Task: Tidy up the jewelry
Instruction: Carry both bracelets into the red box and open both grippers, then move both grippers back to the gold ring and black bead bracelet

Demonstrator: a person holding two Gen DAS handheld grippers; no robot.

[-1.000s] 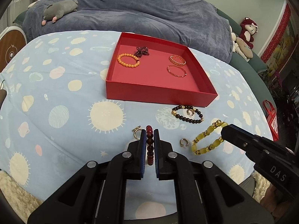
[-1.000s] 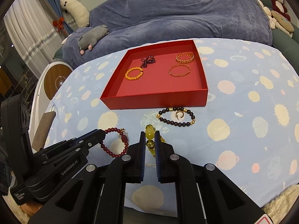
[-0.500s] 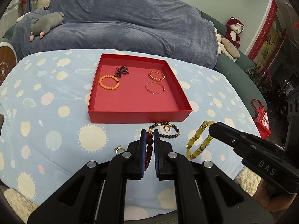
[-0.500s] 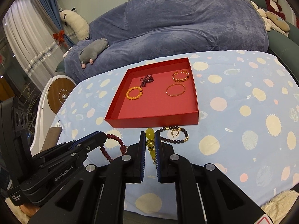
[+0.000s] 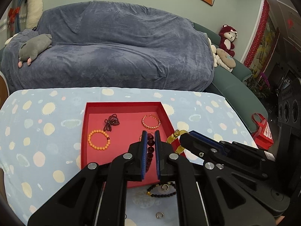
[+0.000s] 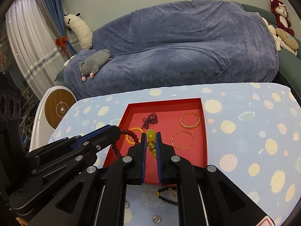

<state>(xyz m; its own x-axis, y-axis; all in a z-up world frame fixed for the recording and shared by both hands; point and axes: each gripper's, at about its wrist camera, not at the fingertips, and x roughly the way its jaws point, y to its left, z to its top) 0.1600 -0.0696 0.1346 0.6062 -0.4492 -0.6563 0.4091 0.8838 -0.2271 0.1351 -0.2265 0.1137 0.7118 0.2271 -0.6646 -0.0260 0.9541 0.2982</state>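
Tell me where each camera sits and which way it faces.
Left wrist: on the left hand-held gripper, looking down past its dark red bracelet to the red tray; the right hand-held gripper intrudes.
Right wrist: on that one, gripping the yellow bracelet.
Both show tray, tablecloth and sofa.

A patterned blue tablecloth point(image 5: 47, 131) bears a red tray point(image 5: 83, 143), black-bead bracelet point(image 5: 161, 194) and small rings point(image 5: 159, 215).

I count one red tray point(image 5: 83, 131) with four pieces of jewelry lying in it: three bracelets point(image 5: 99, 139) and one dark beaded bow point(image 5: 112, 122). My two tongs point(image 5: 150, 137) each carry one more bracelet, and on the bench point(image 5: 37, 131) I see one black bracelet point(image 5: 161, 193) plus two small rings point(image 6: 156, 218).
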